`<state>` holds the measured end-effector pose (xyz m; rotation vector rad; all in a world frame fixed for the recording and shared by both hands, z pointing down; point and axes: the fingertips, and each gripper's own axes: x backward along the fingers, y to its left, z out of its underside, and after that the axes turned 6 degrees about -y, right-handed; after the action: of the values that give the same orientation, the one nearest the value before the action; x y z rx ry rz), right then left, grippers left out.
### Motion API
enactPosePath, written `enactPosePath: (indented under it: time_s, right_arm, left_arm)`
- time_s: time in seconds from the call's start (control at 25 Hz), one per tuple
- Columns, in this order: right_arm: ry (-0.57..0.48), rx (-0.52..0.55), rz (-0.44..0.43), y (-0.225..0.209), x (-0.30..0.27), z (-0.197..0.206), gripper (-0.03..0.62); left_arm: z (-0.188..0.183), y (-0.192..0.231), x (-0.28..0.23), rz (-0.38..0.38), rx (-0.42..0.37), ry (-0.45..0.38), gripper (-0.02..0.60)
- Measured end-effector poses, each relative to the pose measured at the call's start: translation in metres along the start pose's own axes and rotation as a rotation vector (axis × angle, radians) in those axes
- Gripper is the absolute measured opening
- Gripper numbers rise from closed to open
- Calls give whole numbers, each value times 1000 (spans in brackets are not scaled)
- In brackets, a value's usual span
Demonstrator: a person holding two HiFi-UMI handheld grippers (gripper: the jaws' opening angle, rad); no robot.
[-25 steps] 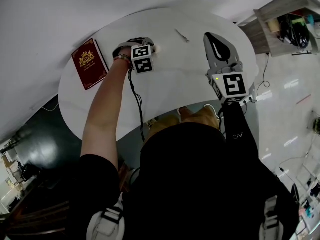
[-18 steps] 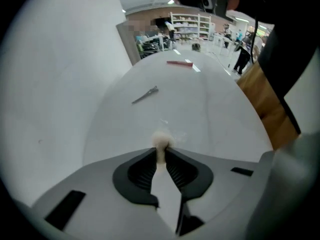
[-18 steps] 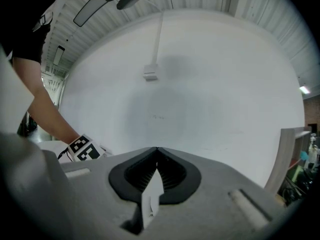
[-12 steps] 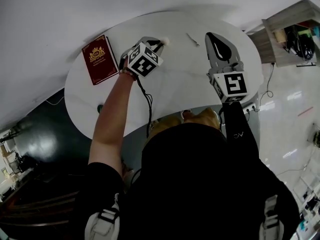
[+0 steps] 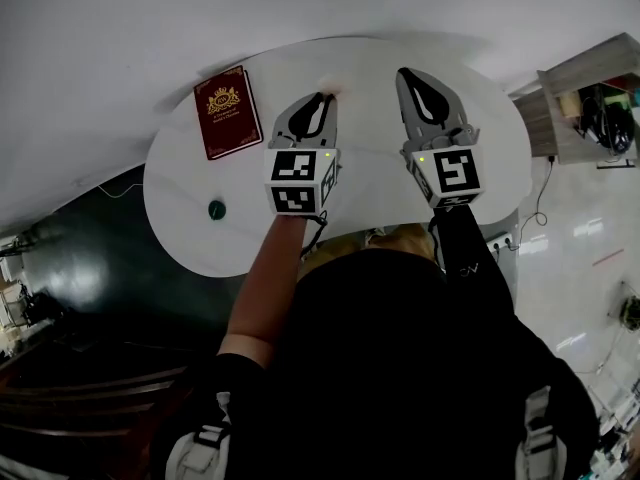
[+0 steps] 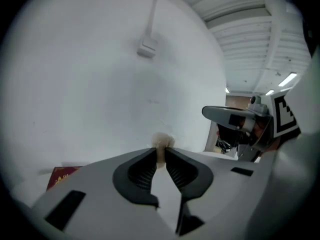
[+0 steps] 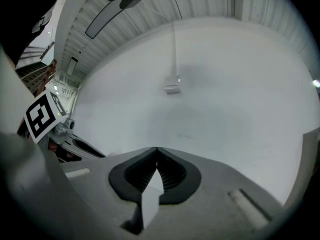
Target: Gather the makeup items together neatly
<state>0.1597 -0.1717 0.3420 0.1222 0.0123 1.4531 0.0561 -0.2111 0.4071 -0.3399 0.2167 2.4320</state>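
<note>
White round table [image 5: 380, 183] fills the head view; the left gripper [image 5: 325, 96] has just been closing its jaws and pinches a small beige makeup puff [image 6: 161, 144] at their tips, over the table's far rim; the right gripper [image 5: 404, 71] hangs just beside it, jaws together and empty; a red book [image 5: 228, 112] and a small green item [image 5: 217, 209] lie to the left, near the edge, with bare tabletop between them.

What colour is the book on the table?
The book is dark red with a gold crest, clearest in the head view.
</note>
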Motion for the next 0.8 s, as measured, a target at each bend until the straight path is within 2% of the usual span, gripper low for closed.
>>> enactPosePath:
  time_s: [0.08,0.16,0.28,0.48,0.8]
  right_arm:
    - [13,9,-20,7,0,0,5]
    - [14,7,-36,16,-2,-1,5]
    - [-40,-16,-70,35,-13,-18,5]
    - [-44,-44,-142,75,-31,-20,5]
    - [-85,-102,-308,168,-67,-32,5]
  left_arm:
    - [-1,2,9,-18,20,-24,59]
    - [-1,4,14,-21,-1,-17,58]
    - [-7,17,28,-57,-12,-25,58]
    - [-4,53,66,-147,-3,-18,60]
    - [19,122,146,-331,43,6,61]
